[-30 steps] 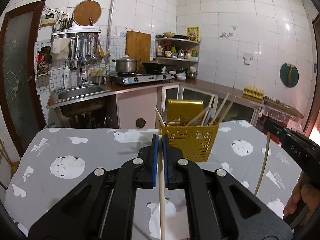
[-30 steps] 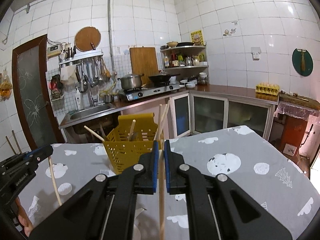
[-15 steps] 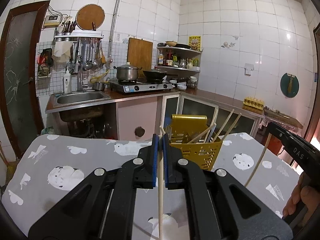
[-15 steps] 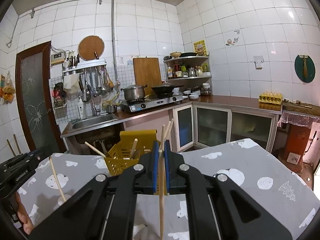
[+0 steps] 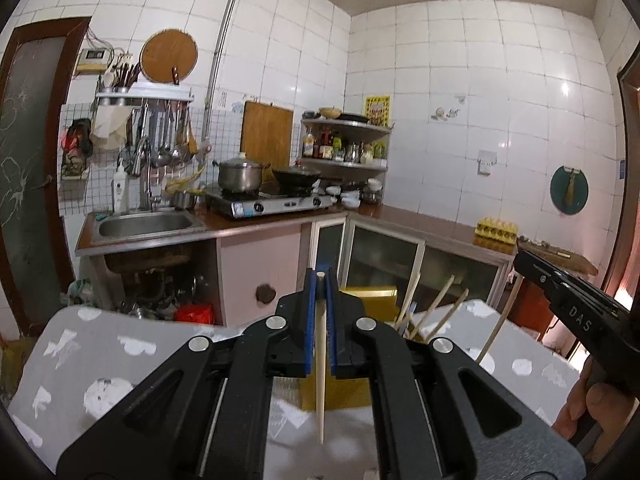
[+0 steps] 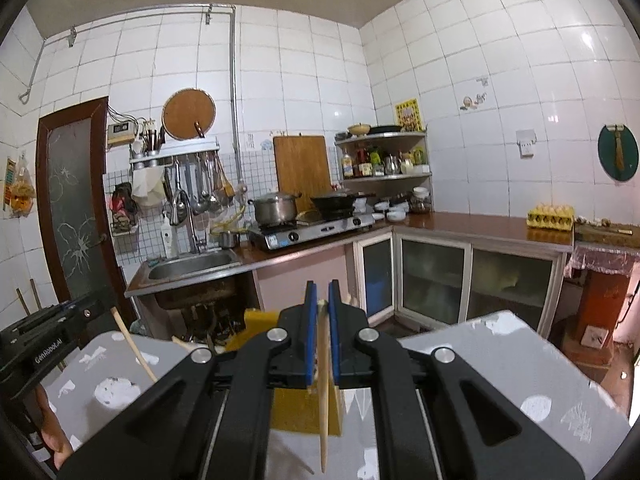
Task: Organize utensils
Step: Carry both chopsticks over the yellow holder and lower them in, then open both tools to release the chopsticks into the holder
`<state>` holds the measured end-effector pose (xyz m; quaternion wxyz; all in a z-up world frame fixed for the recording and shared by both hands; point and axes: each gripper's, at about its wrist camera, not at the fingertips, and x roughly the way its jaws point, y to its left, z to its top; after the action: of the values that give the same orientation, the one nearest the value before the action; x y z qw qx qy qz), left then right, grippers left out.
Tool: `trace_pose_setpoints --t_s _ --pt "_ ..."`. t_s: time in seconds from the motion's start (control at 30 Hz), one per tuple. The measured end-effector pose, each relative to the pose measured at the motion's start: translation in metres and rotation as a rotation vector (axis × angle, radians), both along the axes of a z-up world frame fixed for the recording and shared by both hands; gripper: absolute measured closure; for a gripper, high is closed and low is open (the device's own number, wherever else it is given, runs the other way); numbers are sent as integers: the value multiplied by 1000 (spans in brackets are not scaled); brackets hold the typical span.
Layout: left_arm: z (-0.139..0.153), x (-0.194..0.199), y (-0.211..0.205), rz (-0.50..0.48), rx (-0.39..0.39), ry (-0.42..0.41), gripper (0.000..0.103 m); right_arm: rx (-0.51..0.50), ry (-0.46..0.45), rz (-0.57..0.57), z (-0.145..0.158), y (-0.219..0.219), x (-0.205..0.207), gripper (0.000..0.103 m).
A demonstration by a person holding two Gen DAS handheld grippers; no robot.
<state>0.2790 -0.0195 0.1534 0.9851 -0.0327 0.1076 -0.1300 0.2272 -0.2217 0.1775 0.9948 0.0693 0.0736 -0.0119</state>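
Left gripper and right gripper were each clamped on a pale wooden chopstick, held above the yellow perforated plastic utensil basket. Loose pinch risked slip or missed slot.

Left gripper: its jaws are pinching a thin stick, pointing level forward.
Right gripper: its jaws are clamping another stick.
Both grippers: they are hanging side by side above the table.
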Motion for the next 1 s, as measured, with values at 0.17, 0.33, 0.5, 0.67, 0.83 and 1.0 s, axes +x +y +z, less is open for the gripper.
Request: trace_pose_setpoints --t_s 0.17,0.33,0.5,0.67,0.83,1.0 --pt "33 6 -7 -3 3 -73 100 -7 -48 4 33 5 9 97" --pt "67 12 -18 1 0 -161 100 -5 -92 -6 64 8 24 97" --pt "83 38 -34 20 24 -212 100 -16 -107 -24 78 11 47 97" --pt "73 78 -43 33 26 -195 100 -12 -83 -32 70 9 75 97" --pt "41 116 -53 26 49 -163 100 -12 -33 -28 47 4 98 97" --pt "4 136 -51 28 47 -83 100 -21 35 -20 18 0 118 97"
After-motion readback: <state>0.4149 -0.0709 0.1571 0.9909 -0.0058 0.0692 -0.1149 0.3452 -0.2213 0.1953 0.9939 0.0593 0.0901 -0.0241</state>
